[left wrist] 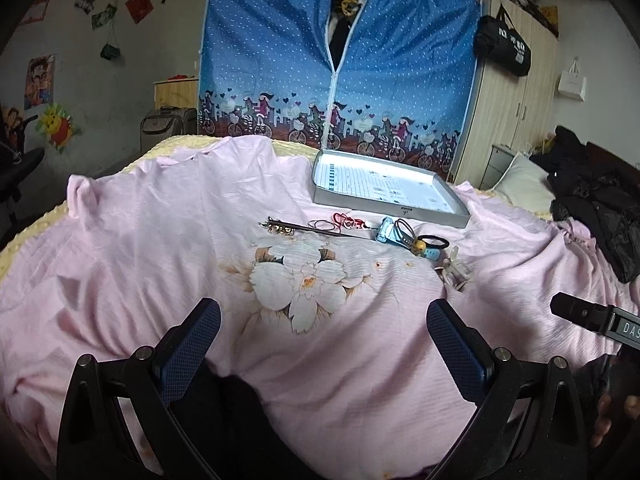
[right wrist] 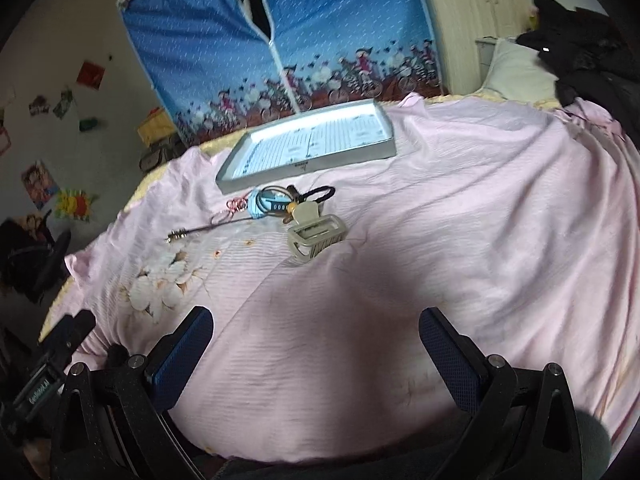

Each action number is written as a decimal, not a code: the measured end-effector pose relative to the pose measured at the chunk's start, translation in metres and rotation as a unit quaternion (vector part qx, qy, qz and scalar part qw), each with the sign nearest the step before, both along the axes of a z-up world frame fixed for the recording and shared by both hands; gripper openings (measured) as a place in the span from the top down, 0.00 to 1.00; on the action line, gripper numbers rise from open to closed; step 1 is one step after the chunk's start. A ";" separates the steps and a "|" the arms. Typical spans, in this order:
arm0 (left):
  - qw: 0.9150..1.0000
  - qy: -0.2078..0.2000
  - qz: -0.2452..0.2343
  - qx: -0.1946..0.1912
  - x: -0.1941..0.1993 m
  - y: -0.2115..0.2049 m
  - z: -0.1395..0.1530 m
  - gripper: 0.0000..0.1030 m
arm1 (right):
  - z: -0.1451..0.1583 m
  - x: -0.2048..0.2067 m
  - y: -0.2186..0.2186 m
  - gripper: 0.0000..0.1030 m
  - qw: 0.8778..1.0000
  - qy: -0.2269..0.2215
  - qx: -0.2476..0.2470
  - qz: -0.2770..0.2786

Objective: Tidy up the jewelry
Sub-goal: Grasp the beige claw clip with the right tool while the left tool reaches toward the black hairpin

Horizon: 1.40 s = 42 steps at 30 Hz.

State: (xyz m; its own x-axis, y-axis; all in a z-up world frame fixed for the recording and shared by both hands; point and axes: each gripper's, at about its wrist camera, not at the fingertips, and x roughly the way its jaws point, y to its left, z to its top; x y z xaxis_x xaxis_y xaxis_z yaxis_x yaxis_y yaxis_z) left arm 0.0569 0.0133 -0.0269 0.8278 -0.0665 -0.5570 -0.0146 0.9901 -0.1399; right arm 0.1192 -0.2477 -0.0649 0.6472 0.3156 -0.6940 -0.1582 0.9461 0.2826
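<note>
Jewelry (left wrist: 360, 232) tangled beside tray (left wrist: 456, 216), small pieces indistinct

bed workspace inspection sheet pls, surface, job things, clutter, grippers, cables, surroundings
Surface: pink bedspread with a white flower print, wrinkled, over a yellow blanket.
Job's things: shallow grey box lid tray, no jewelry inside; in front of it a long dark hairpin with a gold ornament, thin red hair ties, a light blue clip, a black hair tie and a beige claw clip.
Clutter: black clothing at the bed's right edge.
Grippers: left gripper open, holding nothing; right gripper open, holding nothing.
Cables: nothing seen.
Surroundings: blue polka-dot fabric wardrobe, unzipped; wooden wardrobe.
</note>
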 end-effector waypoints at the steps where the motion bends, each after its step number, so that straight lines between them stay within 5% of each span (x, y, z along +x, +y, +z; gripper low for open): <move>1: 1.000 0.009 -0.006 0.001 0.008 0.000 -0.002 0.02 | -0.002 0.009 0.002 0.00 1.000 0.006 -0.006 0.009; 6: 0.998 0.060 -0.035 0.005 0.054 0.000 -0.019 0.02 | -0.015 0.054 0.007 0.00 0.999 0.029 -0.028 0.030; 13: 0.994 0.071 -0.074 0.030 0.110 0.001 -0.027 0.02 | -0.044 0.116 0.019 0.00 0.992 0.080 -0.055 0.080; 17: 0.990 0.083 -0.098 0.053 0.142 0.011 -0.033 0.02 | -0.060 0.137 0.022 0.00 0.988 0.108 -0.026 0.107; 30: 0.976 0.097 -0.161 0.107 0.220 0.054 -0.050 0.02 | -0.076 0.168 0.031 0.01 0.988 0.089 -0.016 0.126; 35: 0.971 0.138 -0.178 0.078 0.248 0.072 -0.064 0.02 | -0.077 0.174 0.033 0.02 0.989 0.075 -0.004 0.125; 42: 0.947 0.221 -0.230 0.029 0.274 0.075 -0.088 0.03 | -0.076 0.173 0.041 0.11 0.987 0.065 0.009 0.147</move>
